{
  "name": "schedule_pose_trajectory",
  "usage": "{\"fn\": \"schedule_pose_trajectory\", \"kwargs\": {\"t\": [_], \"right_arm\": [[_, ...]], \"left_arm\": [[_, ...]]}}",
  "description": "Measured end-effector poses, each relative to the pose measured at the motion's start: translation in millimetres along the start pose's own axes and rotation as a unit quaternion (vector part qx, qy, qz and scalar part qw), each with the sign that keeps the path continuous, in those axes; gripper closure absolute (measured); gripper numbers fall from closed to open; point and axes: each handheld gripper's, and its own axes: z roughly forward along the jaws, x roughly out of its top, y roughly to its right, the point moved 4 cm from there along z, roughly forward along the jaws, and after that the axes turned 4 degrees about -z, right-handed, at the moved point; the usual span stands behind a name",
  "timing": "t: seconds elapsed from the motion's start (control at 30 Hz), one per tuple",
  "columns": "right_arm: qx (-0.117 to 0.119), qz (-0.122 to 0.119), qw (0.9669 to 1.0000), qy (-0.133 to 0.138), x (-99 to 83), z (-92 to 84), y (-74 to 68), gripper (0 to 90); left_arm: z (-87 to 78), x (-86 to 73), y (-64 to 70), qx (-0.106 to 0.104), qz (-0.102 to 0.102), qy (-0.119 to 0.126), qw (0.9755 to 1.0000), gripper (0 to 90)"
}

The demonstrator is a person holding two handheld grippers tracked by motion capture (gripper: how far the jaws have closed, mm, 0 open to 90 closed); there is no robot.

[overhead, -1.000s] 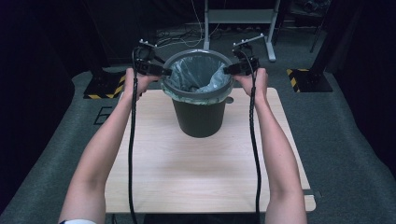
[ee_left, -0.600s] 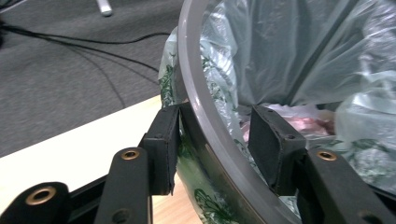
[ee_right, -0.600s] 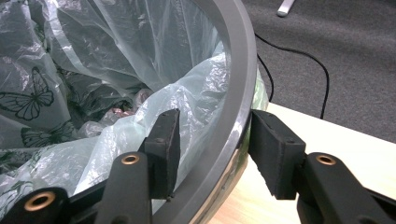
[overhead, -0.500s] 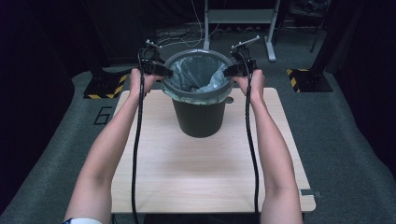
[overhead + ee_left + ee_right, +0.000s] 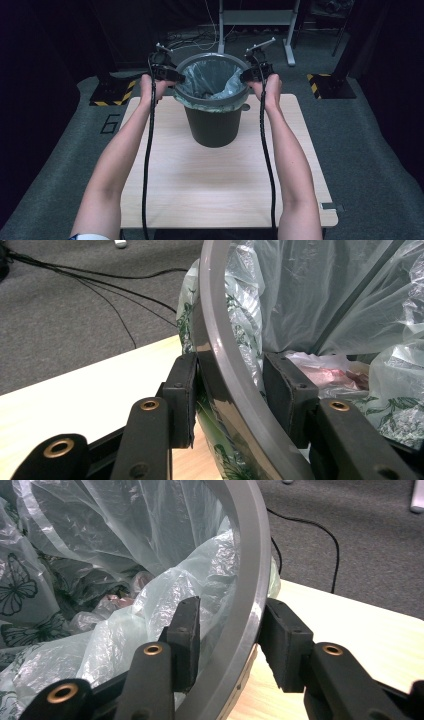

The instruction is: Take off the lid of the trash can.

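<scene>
Bin (image 5: pixel 214 125), dark grey and round, stands near the far middle of a pale wooden table (image 5: pixel 225 190). Its lighter grey rim ring (image 5: pixel 227 370) holds down a translucent plastic liner (image 5: pixel 212 80) printed with green leaves and butterflies. Each gripper straddles that rim from opposite sides: left gripper (image 5: pixel 235 390) and right gripper (image 5: pixel 230 640) have just been closing, pads clamped on rim and liner.
</scene>
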Motion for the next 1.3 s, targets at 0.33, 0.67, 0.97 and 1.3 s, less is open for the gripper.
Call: {"fn": "schedule_pose_trajectory", "kwargs": {"t": [0.33,0.67,0.97,1.3], "right_arm": [[-0.028,-0.013,0.9992,0.024,9.0,-14.4,-5.7,61.9],[0.005,0.027,0.9974,0.067,4.1,-15.5,-1.1,64.1],[0.029,0.057,0.9941,0.088,4.9,-20.3,2.6,66.4],[0.062,0.07,0.9898,0.108,2.0,-31.2,-1.7,67.3]], "left_arm": [[-0.5,-0.4,-0.3,0.0,-0.002,0.005,1.0,58.1],[-8.7,-0.8,1.7,0.0,0.0,0.023,0.9997,57.6],[-20.0,1.1,8.1,0.005,0.012,0.037,0.9992,57.3],[-32.1,-6.7,2.6,-0.037,-0.023,0.059,0.9973,62.7]]}}
